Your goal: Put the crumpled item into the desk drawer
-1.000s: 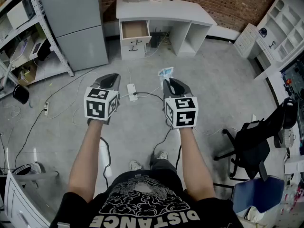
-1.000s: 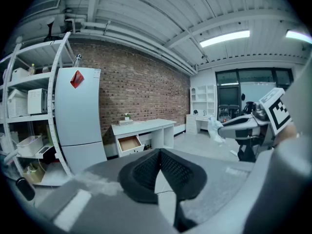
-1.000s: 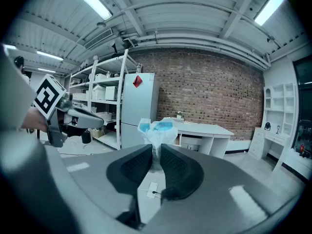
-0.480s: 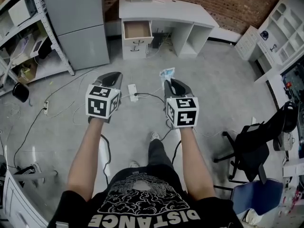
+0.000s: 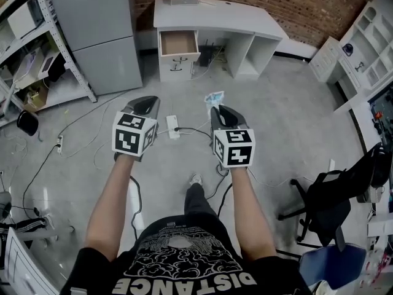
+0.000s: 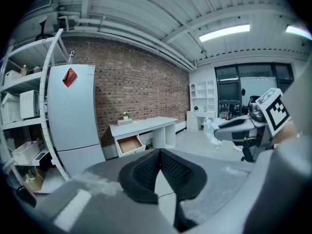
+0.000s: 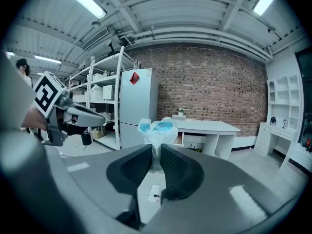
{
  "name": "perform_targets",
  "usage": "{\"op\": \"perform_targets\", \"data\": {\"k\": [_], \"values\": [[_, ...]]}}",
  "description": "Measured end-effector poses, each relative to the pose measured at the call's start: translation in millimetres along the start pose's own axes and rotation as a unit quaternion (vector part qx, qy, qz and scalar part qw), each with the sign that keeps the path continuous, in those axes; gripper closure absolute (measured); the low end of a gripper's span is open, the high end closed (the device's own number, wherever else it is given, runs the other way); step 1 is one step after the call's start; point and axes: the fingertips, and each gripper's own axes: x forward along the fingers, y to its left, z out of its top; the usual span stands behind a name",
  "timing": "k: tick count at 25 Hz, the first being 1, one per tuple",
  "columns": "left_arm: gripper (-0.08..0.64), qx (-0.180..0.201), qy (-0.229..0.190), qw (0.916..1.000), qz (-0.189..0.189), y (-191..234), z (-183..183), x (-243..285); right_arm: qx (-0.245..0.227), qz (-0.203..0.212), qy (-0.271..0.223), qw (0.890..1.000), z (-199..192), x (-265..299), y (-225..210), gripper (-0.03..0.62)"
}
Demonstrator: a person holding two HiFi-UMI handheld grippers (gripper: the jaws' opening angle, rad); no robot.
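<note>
The crumpled item (image 5: pixel 214 97), a white and blue wad, sticks out from the tips of my right gripper (image 5: pixel 216 107), which is shut on it. In the right gripper view the wad (image 7: pixel 157 129) rises between the dark pads above the gripper (image 7: pixel 156 152). My left gripper (image 5: pixel 146 106) is held level beside it, shut with nothing in it, its tips meeting (image 6: pixel 159 151). The white desk (image 5: pixel 215 22) stands ahead against the brick wall, its top drawer (image 5: pixel 178 42) pulled open and showing a bare wooden bottom (image 6: pixel 129 144). From the left gripper view the wad (image 6: pixel 210 130) shows at the right.
A grey fridge (image 5: pixel 98 29) and metal shelving (image 5: pixel 31 48) stand left of the desk. A power strip (image 5: pixel 172 126) and cables lie on the floor ahead. A black office chair (image 5: pixel 325 195) is at my right, white cubby shelves (image 5: pixel 362 60) behind it.
The person has stepped forward, one leg now ahead; the desk and power strip sit slightly nearer. Both grippers keep their pose, the wad still held.
</note>
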Motion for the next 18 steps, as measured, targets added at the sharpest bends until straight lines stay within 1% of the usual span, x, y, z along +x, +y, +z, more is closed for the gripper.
{"op": "perform_targets", "data": {"k": [8, 18], "values": [[0.560, 0.002, 0.015, 0.9998, 0.011, 22, 20, 70, 0.006, 0.017, 0.005, 1.000, 9, 64, -41, 0.535], [0.560, 0.005, 0.031, 0.9993, 0.022, 31, 49, 150, 0.015, 0.042, 0.014, 0.999, 20, 127, -98, 0.535]]}}
